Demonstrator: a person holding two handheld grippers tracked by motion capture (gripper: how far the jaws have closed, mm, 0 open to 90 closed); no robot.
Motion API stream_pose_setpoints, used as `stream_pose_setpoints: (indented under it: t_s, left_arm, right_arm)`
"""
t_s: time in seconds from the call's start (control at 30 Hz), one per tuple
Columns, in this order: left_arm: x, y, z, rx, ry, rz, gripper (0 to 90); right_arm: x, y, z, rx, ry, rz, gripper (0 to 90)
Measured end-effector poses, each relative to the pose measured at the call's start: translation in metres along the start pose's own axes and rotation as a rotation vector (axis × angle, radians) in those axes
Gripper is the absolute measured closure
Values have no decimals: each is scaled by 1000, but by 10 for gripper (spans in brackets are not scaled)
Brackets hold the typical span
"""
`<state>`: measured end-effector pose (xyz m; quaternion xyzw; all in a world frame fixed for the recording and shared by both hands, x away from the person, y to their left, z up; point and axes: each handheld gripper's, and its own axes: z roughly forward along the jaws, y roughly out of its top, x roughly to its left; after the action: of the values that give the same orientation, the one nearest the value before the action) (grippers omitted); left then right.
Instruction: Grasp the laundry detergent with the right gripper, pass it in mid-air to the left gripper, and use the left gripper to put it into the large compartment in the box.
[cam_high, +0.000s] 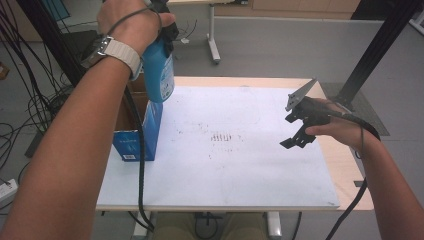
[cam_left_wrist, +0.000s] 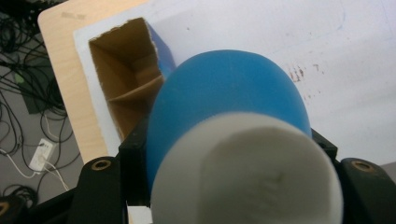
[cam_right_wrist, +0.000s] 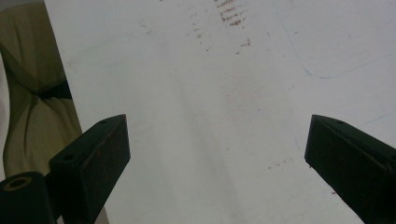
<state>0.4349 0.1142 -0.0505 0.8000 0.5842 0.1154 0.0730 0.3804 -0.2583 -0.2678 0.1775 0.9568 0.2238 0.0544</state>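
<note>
My left gripper (cam_high: 167, 30) is shut on a blue bottle (cam_high: 159, 70) and holds it in the air above the table's back left, just over an open cardboard box (cam_high: 136, 135) with blue sides. In the left gripper view the bottle (cam_left_wrist: 229, 88) with its white end (cam_left_wrist: 247, 172) sits between the black jaws of the left gripper (cam_left_wrist: 229, 149), and the box (cam_left_wrist: 126, 79) with its inner dividers lies below it. My right gripper (cam_high: 300, 137) hovers open over the right side of the white board (cam_high: 225, 165). In the right gripper view, nothing is between the right gripper (cam_right_wrist: 217, 154) jaws.
The white board (cam_right_wrist: 210, 93) covers most of a wooden table (cam_high: 345, 165) and carries faint reddish marks (cam_high: 222, 136) near its middle. Cables hang off the table's left side (cam_high: 30, 100). A black post (cam_high: 370, 55) stands at the back right.
</note>
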Motion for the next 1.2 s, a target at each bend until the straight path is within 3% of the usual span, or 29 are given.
stream_pose_setpoints:
  t_s: [0.33, 1.2]
  left_arm:
    - [24, -3, 3, 8, 17, -61, 377]
    - [69, -9, 32, 20, 51, -149, 377]
  right_arm:
    - [-2, 3, 1, 19, 1, -2, 68]
    - [-8, 4, 11, 23, 7, 16, 68]
